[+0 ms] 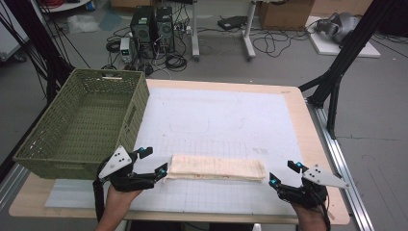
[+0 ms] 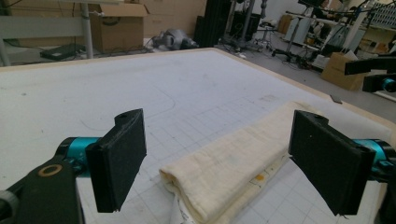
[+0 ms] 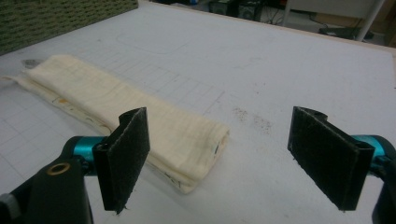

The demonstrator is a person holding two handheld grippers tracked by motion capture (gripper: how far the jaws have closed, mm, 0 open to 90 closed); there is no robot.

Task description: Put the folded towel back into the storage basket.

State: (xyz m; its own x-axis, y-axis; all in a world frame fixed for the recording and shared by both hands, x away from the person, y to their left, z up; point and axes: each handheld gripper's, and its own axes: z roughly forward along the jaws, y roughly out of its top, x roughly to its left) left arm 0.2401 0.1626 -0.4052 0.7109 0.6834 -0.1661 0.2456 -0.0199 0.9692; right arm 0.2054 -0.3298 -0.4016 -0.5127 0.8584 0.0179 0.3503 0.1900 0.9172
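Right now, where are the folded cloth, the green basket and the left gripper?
folded cloth (image 1: 216, 168), high view, middle of its top.
green basket (image 1: 137, 103), high view, its right wall.
left gripper (image 1: 153, 161), high view, midway between its fingertips.

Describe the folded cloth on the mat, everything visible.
The cloth is a cream, soft woven fabric folded into a long narrow strip of several layers, lying flat on the white gridded mat near the table's front edge. It carries faint yellowish stains and small coloured marks along its edges. The left gripper is open at its left end and the right gripper open just off its right end. Neither grips it; only the mat clearly touches it.
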